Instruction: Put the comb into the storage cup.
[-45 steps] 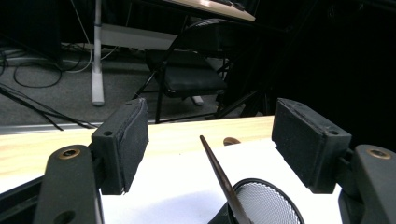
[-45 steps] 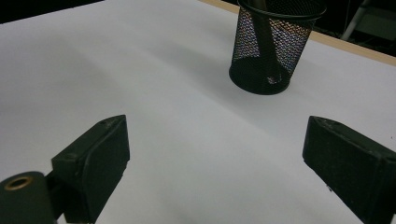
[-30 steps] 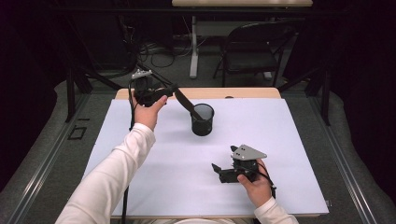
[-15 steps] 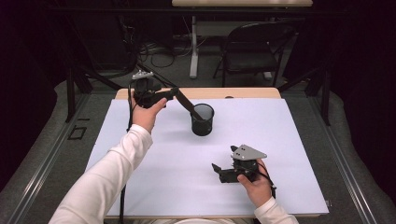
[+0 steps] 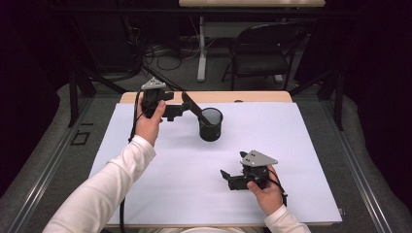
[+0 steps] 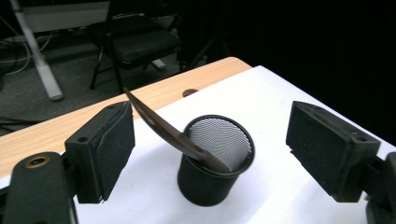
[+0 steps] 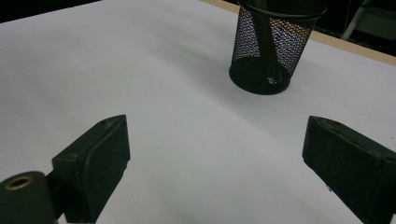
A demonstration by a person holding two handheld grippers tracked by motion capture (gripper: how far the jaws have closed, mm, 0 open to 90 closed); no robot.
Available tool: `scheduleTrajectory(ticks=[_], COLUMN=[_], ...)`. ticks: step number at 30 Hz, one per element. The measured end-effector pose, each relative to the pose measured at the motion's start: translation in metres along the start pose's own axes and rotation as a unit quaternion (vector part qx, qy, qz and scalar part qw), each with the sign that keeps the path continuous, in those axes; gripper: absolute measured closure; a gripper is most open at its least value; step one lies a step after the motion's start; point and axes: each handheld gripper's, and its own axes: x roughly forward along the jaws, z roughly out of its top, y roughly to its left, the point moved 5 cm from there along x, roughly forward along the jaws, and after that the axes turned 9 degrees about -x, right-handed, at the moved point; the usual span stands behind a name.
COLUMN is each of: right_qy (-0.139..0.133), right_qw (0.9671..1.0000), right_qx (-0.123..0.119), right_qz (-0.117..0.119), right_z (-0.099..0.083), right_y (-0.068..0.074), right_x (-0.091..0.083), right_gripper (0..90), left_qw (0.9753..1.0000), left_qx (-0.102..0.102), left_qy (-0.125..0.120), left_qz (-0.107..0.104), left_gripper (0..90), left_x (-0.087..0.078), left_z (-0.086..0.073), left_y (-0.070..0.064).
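Mesh cup (image 5: 211, 124) w/ dark flat tool (image 6: 173, 135) inside, unchanged vs 1 s ago; left gripper (image 5: 180, 108) spread, released; right gripper (image 5: 227, 176) spread, idle.

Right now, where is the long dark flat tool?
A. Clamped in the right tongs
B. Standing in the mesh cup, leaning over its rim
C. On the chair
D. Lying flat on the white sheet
B: the dark tool stands slanted inside the mesh cup, resting on its rim; both tongs are open.

High view looks down; both gripper views face the mesh cup (image 6: 215, 161) closely
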Motion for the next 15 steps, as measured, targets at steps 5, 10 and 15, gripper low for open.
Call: scheduleTrajectory(ticks=[5,10,15], right_qy=[0.001,0.001,0.001], right_qw=[1.0000,1.0000,1.0000], right_qx=[0.001,0.000,0.001], right_qz=[0.001,0.001,0.002], right_z=[0.000,0.000,0.000], right_y=[0.000,0.000,0.000], right_x=[0.000,0.001,0.001], right_gripper=[7.5,7.5,7.4], left_qw=[0.9998,0.9996,0.9994], left_qx=[0.012,0.008,0.015], left_qy=[0.008,0.008,0.009], left_qz=[-0.010,-0.026,-0.030], left_gripper=[16.1,16.1,16.1], left_x=[-0.005,-0.009,-0.016], left_z=[-0.005,-0.008,-0.013], left_y=[-0.004,-0.007,-0.009])
